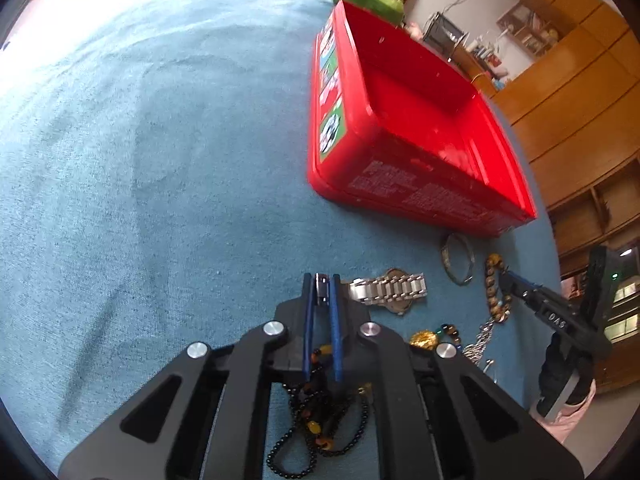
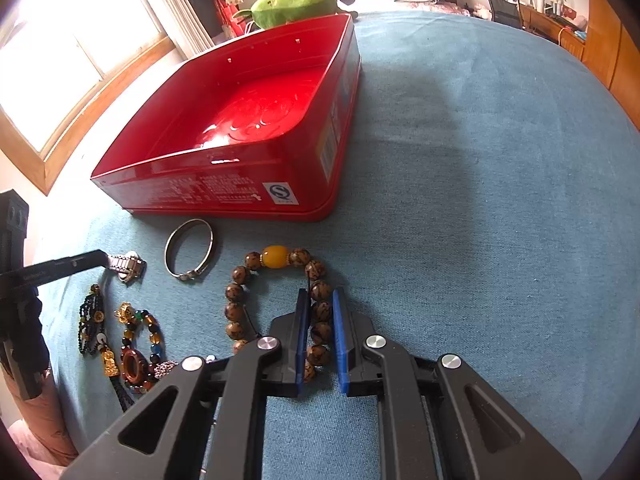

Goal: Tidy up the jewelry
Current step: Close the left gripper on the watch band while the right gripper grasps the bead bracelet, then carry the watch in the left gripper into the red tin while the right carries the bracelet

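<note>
An open red tin box stands empty on the blue cloth. My left gripper is shut on the band of a silver metal watch, which lies on the cloth. My right gripper is shut on a brown bead bracelet with a yellow bead, which lies on the cloth. A silver bangle lies in front of the box.
A black bead necklace, a coloured bead bracelet with gold charm and a silver chain lie near the front. A green plush toy sits behind the box. Wooden cabinets stand beyond.
</note>
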`<action>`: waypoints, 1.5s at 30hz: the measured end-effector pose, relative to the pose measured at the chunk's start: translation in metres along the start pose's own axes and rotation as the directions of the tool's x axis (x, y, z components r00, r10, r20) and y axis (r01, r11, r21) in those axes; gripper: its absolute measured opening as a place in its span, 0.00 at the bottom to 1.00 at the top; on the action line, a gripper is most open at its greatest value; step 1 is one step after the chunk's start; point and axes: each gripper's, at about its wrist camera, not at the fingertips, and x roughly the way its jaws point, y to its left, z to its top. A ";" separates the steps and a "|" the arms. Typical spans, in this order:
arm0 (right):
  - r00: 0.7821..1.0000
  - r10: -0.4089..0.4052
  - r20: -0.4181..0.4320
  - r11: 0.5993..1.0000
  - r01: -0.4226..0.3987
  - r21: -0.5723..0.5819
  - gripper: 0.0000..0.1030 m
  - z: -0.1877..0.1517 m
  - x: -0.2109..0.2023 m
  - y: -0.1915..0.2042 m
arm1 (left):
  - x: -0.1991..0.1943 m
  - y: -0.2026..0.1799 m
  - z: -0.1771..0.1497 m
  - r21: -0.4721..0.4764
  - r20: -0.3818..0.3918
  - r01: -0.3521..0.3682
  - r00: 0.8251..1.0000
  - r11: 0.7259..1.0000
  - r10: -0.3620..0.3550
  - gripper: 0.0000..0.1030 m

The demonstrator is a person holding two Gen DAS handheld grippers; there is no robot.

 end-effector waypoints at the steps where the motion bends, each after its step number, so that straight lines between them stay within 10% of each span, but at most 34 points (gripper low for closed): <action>1: 1.000 0.014 0.001 1.000 -0.014 0.001 0.12 0.000 -0.002 0.000 | -0.007 -0.003 0.000 0.007 0.030 0.010 1.000 1.000 -0.010 0.05; 13: 0.976 0.208 0.060 0.978 -0.209 0.010 0.11 0.004 -0.044 0.007 | -0.049 -0.045 -0.002 0.096 0.167 0.067 0.982 0.993 -0.083 0.05; 31: 0.952 0.212 0.221 0.977 -0.199 -0.077 0.11 0.071 -0.120 0.038 | -0.084 -0.106 0.041 0.207 0.238 0.105 0.959 0.973 -0.154 0.05; 45: 0.969 0.194 0.149 0.981 -0.191 -0.038 0.11 0.145 -0.009 0.059 | 0.012 -0.106 0.114 0.140 0.167 0.063 0.982 0.988 -0.087 0.05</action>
